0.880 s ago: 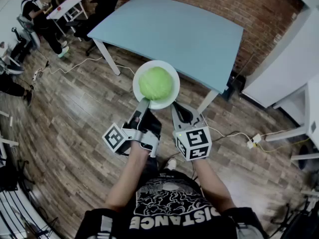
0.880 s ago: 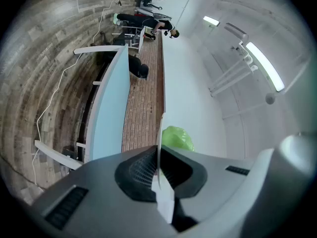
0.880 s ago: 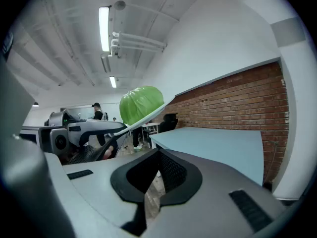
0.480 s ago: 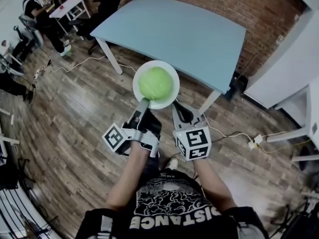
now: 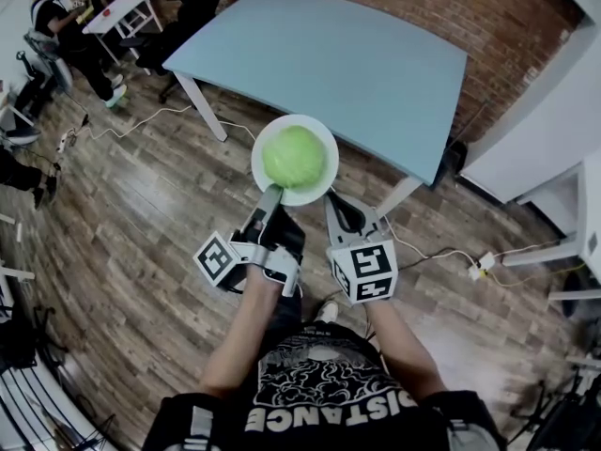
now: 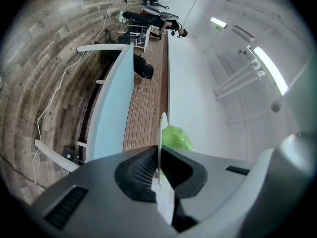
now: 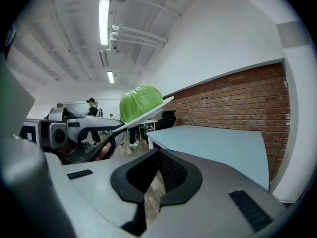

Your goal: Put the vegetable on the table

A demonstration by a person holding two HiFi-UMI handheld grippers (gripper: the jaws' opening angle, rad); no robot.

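A green cabbage rests on a white plate held in the air in front of the light blue table. My left gripper is shut on the plate's near rim; the thin plate edge runs between its jaws, with the cabbage beyond. My right gripper sits just below the plate's right side, shut with nothing in it. From the right gripper view, the cabbage and tilted plate are up to the left, with the left gripper under them.
The table stands on white legs over a wooden floor. Cables trail across the floor. People sit at a small white desk at far left. A brick wall lies behind the table.
The plate, cabbage and both grippers keep their places in the view. The table has drifted very slightly in the picture.
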